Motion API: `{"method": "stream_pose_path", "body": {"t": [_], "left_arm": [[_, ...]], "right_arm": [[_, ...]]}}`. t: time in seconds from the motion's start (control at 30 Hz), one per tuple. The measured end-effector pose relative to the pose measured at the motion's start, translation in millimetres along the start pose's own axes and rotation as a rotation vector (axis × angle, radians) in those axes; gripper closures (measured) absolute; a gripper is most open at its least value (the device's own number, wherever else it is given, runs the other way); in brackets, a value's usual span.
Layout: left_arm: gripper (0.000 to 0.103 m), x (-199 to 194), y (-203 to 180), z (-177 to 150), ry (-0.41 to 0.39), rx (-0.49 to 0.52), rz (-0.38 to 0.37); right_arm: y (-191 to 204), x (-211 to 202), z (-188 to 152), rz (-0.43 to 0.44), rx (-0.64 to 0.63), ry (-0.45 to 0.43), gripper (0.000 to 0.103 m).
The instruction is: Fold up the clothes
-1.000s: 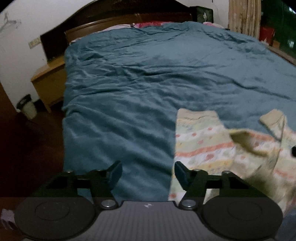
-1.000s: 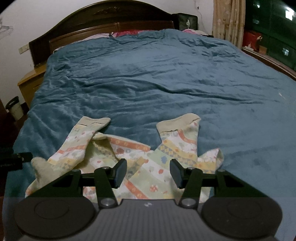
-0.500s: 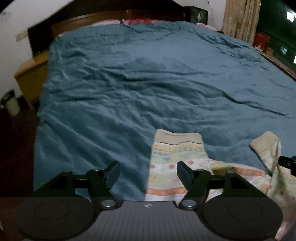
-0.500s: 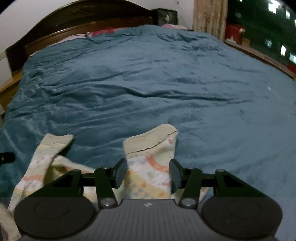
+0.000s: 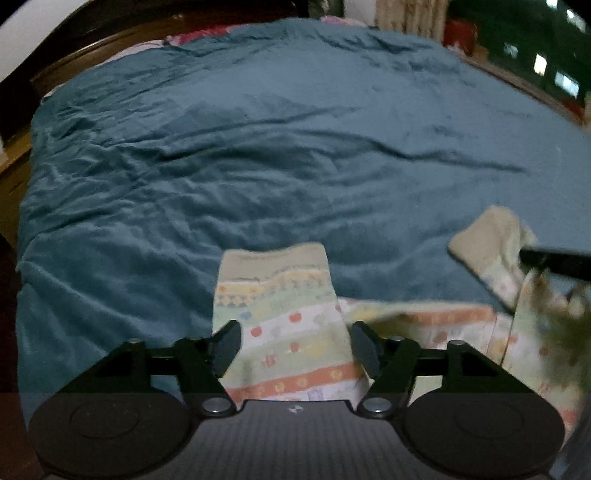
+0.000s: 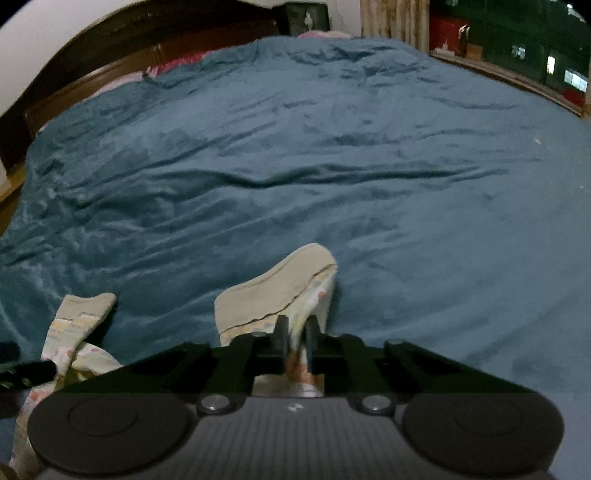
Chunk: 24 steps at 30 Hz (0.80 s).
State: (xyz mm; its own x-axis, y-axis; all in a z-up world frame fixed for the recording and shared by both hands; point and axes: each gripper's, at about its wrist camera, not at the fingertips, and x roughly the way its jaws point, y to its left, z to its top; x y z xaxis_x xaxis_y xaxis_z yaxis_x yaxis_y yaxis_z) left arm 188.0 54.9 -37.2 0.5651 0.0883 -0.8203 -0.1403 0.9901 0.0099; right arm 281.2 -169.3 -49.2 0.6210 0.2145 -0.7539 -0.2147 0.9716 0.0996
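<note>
Right wrist view: right gripper (image 6: 295, 338) is clamping the garment (image 6: 275, 291) cuff. Left gripper (image 5: 293, 345), jaws closing but apart, is straddling the other cuff; open blanket (image 5: 258, 147) is lying beyond.

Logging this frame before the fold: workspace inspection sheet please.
Surface: rumpled teal velvety bedspread.
Job's things: pastel patterned child's trousers, both cuffed legs pointing up the bed.
Clutter: nothing seen.
Grippers: right gripper shut on the trousers' right leg; left gripper open, jaws just closing, straddling the left leg without pressing it.
Cables: nothing seen.
Surroundings: dark wooden headboard, beige curtain, dark window.
</note>
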Motion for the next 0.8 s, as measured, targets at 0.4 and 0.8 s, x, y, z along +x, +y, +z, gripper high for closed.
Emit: {"method": "stream_pose_path", "body": {"t": [0.4,0.8], "left_arm": [[0.103,-41.4,65.7,-25.5,-0.075,-0.177,0.05],[0.05,-84.2,60.7,-58.2,-0.09,-0.135,-0.174]], "right_arm": [[-43.3,-95.6,-14.3,0.0,0.05,-0.173,0.102],[-43.3,-119.1,-36.8,0.011,0.007,-0.121,0.096]]}}
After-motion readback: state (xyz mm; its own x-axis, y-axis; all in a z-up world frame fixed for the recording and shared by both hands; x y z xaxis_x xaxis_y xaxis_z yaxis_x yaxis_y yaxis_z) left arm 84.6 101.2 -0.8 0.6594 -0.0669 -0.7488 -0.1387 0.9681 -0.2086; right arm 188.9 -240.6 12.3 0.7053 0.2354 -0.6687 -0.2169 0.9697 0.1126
